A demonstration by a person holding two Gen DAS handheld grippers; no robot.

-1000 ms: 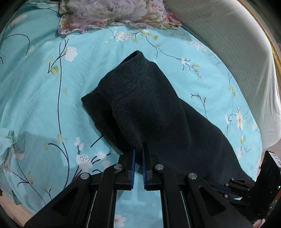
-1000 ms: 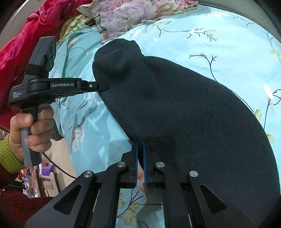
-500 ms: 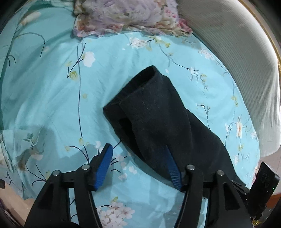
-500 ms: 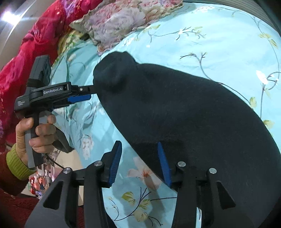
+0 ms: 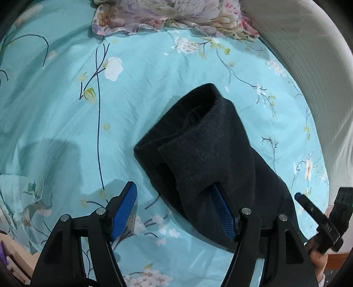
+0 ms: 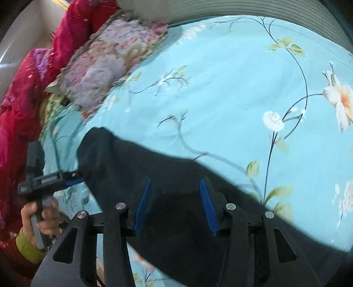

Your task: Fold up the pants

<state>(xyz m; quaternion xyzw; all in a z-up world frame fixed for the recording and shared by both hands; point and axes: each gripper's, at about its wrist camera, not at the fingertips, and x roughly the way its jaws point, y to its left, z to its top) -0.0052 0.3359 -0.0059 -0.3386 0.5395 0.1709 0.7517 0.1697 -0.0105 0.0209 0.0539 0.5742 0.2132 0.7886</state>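
Note:
Dark pants (image 5: 209, 150) lie folded lengthwise on the turquoise floral bedsheet (image 5: 132, 70), leg cuffs pointing away. My left gripper (image 5: 172, 203) is open; its right blue pad sits under the near edge of the cloth, its left pad over bare sheet. It also shows in the right wrist view (image 6: 72, 178) at the pants' left edge. My right gripper (image 6: 175, 198) is open above the pants (image 6: 176, 194), holding nothing. It shows at the left wrist view's right edge (image 5: 308, 205).
A floral pillow (image 5: 167, 13) lies at the head of the bed. A red quilt (image 6: 26, 88) is bunched on the left. A ribbed white headboard (image 5: 308, 55) borders the right side. The bed edge is near the bottom left.
Both grippers were shut on the pants' edge a second ago. Both have opened and let the cloth go, and it now lies on the sheet. The right gripper has swung over the pants.

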